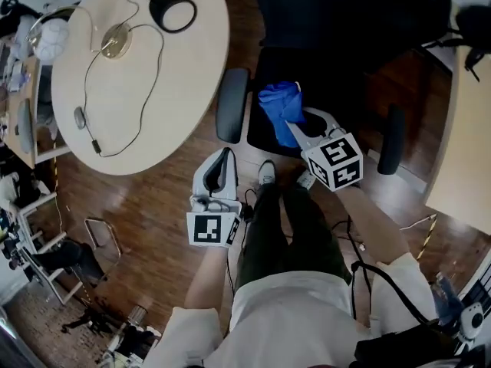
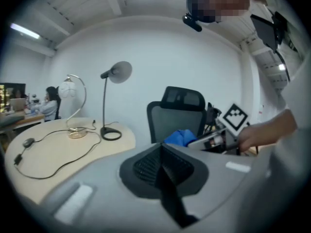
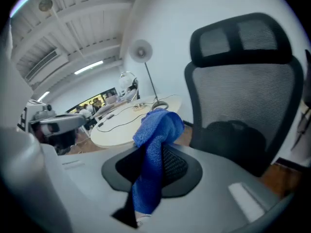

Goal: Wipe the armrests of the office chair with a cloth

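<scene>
The black office chair point(image 1: 337, 44) stands ahead of me, its left armrest point(image 1: 232, 104) near the round table and its right armrest point(image 1: 394, 139) opposite. My right gripper point(image 1: 298, 129) hangs over the seat's front, shut on a blue cloth point(image 1: 281, 107). In the right gripper view the cloth point(image 3: 154, 149) hangs bunched from the shut jaws, with the chair's mesh back point(image 3: 248, 96) beyond. My left gripper point(image 1: 225, 159) is shut on nothing, low in front of the left armrest and apart from it. Its own view shows the chair point(image 2: 177, 113) and the cloth point(image 2: 181, 137) ahead.
A round beige table point(image 1: 138, 75) at left carries a black lamp point(image 1: 172, 11), a cable and a mouse point(image 1: 79, 117). Another desk's edge point(image 1: 460, 152) bounds the right. My legs point(image 1: 288, 228) stand on the wooden floor before the chair. Clutter lies at far left.
</scene>
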`<state>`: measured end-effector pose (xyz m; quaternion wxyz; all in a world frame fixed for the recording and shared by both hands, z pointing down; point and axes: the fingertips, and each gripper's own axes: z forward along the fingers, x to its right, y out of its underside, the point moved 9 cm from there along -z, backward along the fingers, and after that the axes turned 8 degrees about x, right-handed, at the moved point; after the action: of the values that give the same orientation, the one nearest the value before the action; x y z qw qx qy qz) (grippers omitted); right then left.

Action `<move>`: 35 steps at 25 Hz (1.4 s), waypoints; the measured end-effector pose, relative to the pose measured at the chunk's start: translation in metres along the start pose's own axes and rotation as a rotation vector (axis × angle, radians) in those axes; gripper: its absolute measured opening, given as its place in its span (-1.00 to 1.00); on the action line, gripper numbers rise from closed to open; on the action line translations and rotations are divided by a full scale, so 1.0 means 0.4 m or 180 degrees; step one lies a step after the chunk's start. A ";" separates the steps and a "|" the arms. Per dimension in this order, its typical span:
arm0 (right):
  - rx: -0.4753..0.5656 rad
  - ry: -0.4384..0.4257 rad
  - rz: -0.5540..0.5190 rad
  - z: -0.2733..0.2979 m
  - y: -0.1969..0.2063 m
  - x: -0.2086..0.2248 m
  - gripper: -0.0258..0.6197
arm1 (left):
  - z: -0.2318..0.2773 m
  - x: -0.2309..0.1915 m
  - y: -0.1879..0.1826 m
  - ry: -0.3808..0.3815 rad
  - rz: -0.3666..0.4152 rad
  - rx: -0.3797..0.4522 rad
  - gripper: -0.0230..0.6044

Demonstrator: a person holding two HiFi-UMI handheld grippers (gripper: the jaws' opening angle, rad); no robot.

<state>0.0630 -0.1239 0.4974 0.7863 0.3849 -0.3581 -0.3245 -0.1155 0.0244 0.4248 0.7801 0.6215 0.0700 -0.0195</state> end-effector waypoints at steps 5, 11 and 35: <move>-0.0721 -0.0101 -0.0262 0.408 0.000 0.029 -0.66 | -0.124 -0.130 0.031 -0.0357 -0.0206 -0.0039 -0.93; -0.0983 -0.0701 -0.0314 0.470 0.127 -0.135 -0.66 | -0.152 -0.181 0.096 -0.0621 -0.0292 -0.0015 -0.93; -0.0732 0.0004 0.0133 0.737 0.638 0.228 -0.65 | -0.066 -0.113 0.413 -0.0290 -0.0239 -0.0360 -0.93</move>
<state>-0.0683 -0.1796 0.8715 0.8321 0.2849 -0.3259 -0.3467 -0.1428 0.0849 0.5850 0.8150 0.5719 0.0587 -0.0731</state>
